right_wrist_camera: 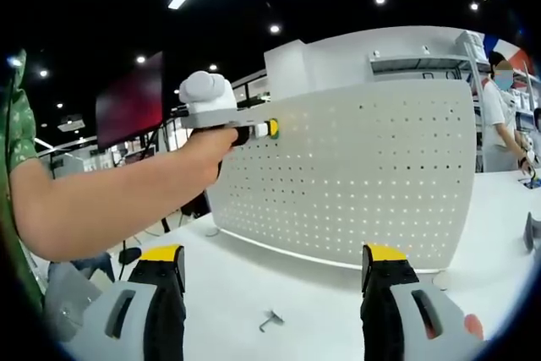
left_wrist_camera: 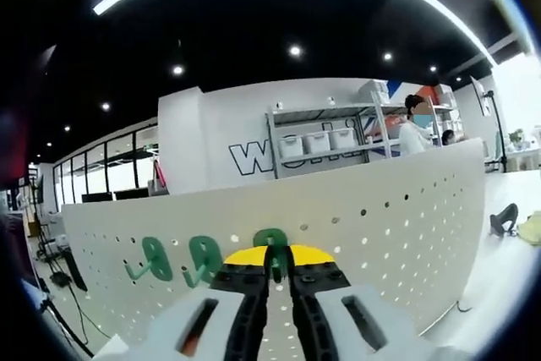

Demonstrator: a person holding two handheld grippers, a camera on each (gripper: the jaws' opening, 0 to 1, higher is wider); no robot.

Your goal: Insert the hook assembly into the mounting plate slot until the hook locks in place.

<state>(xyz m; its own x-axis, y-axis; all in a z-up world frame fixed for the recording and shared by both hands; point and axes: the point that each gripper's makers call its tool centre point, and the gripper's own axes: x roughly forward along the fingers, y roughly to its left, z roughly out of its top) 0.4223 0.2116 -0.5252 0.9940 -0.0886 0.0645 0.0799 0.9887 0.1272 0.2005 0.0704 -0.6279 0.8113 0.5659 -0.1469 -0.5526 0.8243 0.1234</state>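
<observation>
The white perforated mounting plate [left_wrist_camera: 397, 226] stands upright on a white table. Two green hooks [left_wrist_camera: 156, 259] [left_wrist_camera: 203, 258] hang on it at the left. My left gripper [left_wrist_camera: 279, 261] is shut on a third green hook [left_wrist_camera: 270, 244], which is pressed against the plate's face. In the right gripper view, a person's hand holds that left gripper [right_wrist_camera: 264, 129] at the upper left edge of the plate [right_wrist_camera: 363, 166]. My right gripper [right_wrist_camera: 275, 281] hangs low over the table, its jaws wide apart and holding nothing. A small metal piece [right_wrist_camera: 270, 320] lies on the table between them.
Shelves with white bins [left_wrist_camera: 325, 141] stand behind the plate, and a person [right_wrist_camera: 499, 116] is at the back right. A black object [left_wrist_camera: 505, 219] lies on the table right of the plate. The person's forearm [right_wrist_camera: 110, 200] crosses the right gripper view from the left.
</observation>
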